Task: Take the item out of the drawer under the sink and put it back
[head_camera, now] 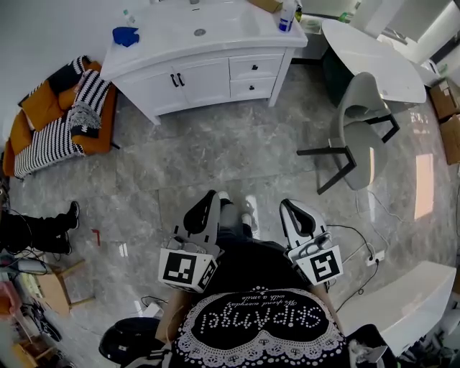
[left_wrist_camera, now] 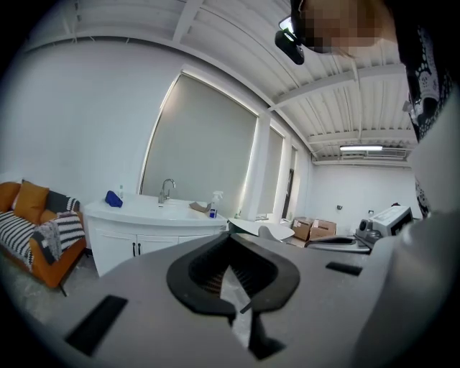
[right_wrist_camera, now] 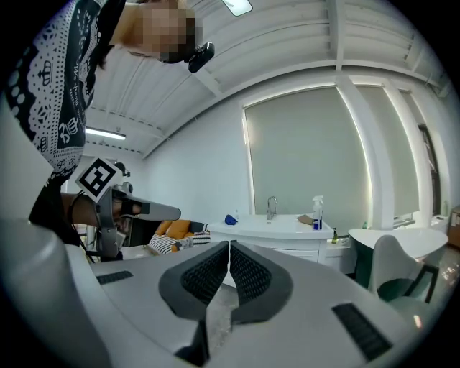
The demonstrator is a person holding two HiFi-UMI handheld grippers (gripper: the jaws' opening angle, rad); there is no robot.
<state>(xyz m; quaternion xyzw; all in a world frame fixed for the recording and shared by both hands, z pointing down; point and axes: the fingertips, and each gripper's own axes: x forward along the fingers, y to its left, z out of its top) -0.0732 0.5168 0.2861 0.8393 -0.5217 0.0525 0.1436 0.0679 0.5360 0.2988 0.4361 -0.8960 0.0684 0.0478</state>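
The white sink cabinet (head_camera: 208, 72) stands far across the floor, with two shut drawers (head_camera: 254, 77) at its right and two shut doors at its left. It also shows in the left gripper view (left_wrist_camera: 144, 230) and the right gripper view (right_wrist_camera: 284, 233). No item from the drawer is visible. My left gripper (head_camera: 209, 203) and right gripper (head_camera: 292, 209) are held close to the body, pointing toward the cabinet. Both are shut with nothing between the pads, as the left gripper (left_wrist_camera: 231, 243) and the right gripper (right_wrist_camera: 229, 248) show in their own views.
A blue cloth (head_camera: 126, 36) and a spray bottle (head_camera: 286, 17) sit on the countertop. An orange sofa with striped cushions (head_camera: 57, 118) is at the left. A grey chair (head_camera: 359, 136) and white table (head_camera: 374, 57) stand right. A cable and power strip (head_camera: 374, 255) lie on the floor.
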